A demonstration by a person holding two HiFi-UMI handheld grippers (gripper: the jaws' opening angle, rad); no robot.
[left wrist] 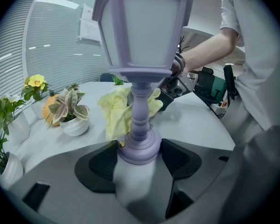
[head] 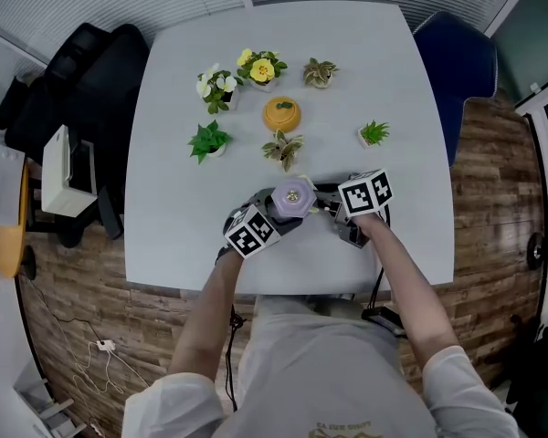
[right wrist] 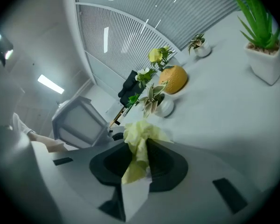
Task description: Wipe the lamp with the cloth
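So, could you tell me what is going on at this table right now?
A person is working with a gripper in each hand. The left gripper is shut on the base of a purple lantern-style lamp and holds it upright. The right gripper is shut on a yellow cloth, held up at the lamp's stem; real contact is hard to tell. Small potted plants stand further back on the white table.

Evenly bright from ceiling strips [right wrist: 50, 84]; soft shadows on the surface [head: 402, 80]. Fisheye-bent, dark-cornered gripper views, blurred up close; sharp from the head.
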